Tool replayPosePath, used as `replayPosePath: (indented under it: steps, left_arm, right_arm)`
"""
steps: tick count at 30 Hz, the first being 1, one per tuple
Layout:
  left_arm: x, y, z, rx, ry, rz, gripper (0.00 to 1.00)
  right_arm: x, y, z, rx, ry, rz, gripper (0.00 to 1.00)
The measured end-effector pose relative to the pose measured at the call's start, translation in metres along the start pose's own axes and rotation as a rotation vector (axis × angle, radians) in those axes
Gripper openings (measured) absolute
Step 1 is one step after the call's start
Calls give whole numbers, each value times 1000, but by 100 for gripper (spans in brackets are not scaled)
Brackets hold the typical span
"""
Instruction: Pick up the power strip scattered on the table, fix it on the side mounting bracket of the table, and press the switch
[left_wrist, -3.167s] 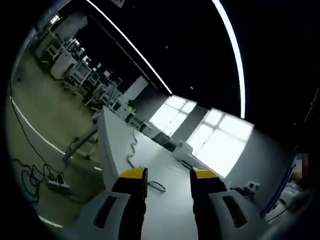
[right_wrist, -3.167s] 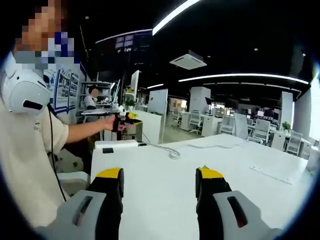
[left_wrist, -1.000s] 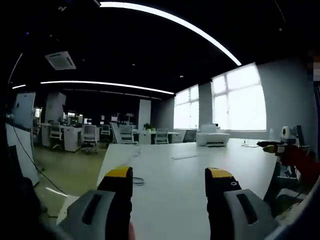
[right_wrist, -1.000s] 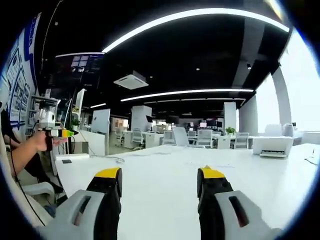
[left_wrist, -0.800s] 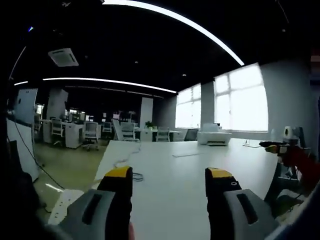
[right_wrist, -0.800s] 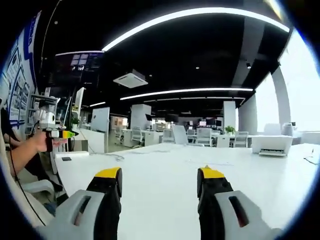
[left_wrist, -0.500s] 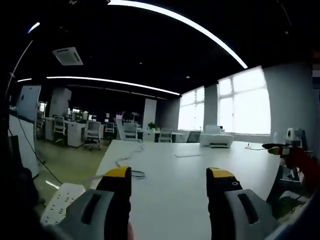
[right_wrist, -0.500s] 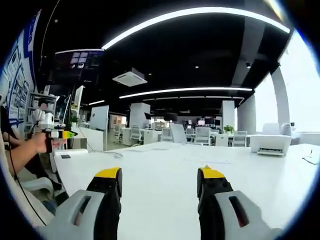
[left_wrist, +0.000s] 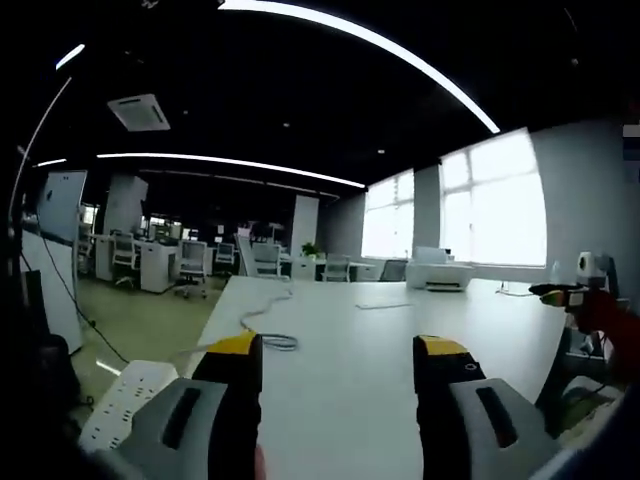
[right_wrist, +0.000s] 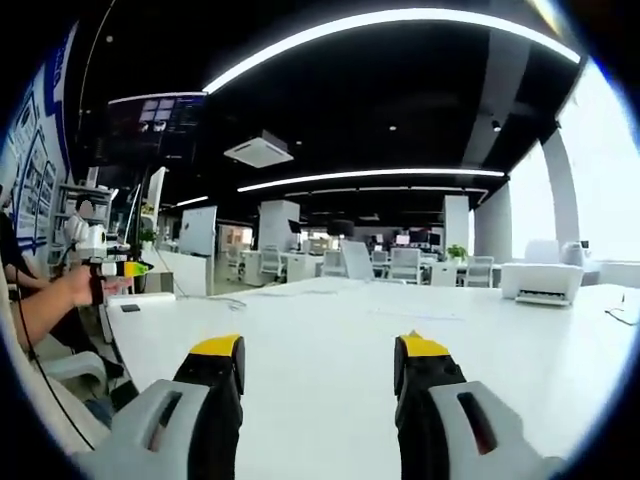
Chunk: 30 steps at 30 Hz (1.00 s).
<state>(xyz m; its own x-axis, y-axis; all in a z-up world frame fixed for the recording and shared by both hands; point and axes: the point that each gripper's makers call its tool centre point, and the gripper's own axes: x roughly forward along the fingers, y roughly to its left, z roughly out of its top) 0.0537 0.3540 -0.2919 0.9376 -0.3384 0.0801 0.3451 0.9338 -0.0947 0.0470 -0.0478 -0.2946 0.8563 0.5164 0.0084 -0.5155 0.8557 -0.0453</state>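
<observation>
Both grippers are hovering low over a long white table in an open office, each with its yellow-tipped jaws spread apart and nothing between them. In the left gripper view, the left gripper is pointing down the length of the table, and the power strip is showing at the lower left, just beside the gripper's left jaw; it is a white strip with a row of sockets, and whether it is lying on the table edge or lower down I cannot tell. A grey cable is running along the tabletop ahead and curling into a loop near the left jaw tip. A white printer is sitting at the far end by the bright windows. At the right edge of this view the other gripper is coming in, held by a hand.

In the right gripper view, the right gripper is hanging over bare tabletop. A person's hand at the left edge is holding the left gripper there, well apart. Office chairs and the printer are standing beyond the table.
</observation>
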Motion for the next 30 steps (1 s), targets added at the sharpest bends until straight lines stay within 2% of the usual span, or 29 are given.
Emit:
replayPosePath:
  steps: [7,12,15,19,23,30]
  left_arm:
    - [0,3,0,10,11,3,65]
    - [-2,3,0,-23,29,-15,66]
    - [-5,4,2,-7,36,-9,66]
    - [-7,6,4,2,52,-10,66]
    - [-7,6,4,-21,59,-20,66]
    - [-12,13,4,2,80,-10,66]
  right_arm:
    - [2,4,1,5,-1,5,56]
    - [2,6,0,7,1,10,56]
    - [2,9,-1,10,-3,15,56]
    - [6,13,-6,27,-13,36,56]
    - [9,14,-11,23,3,36,56]
    - [12,16,-20,27,29,42,56]
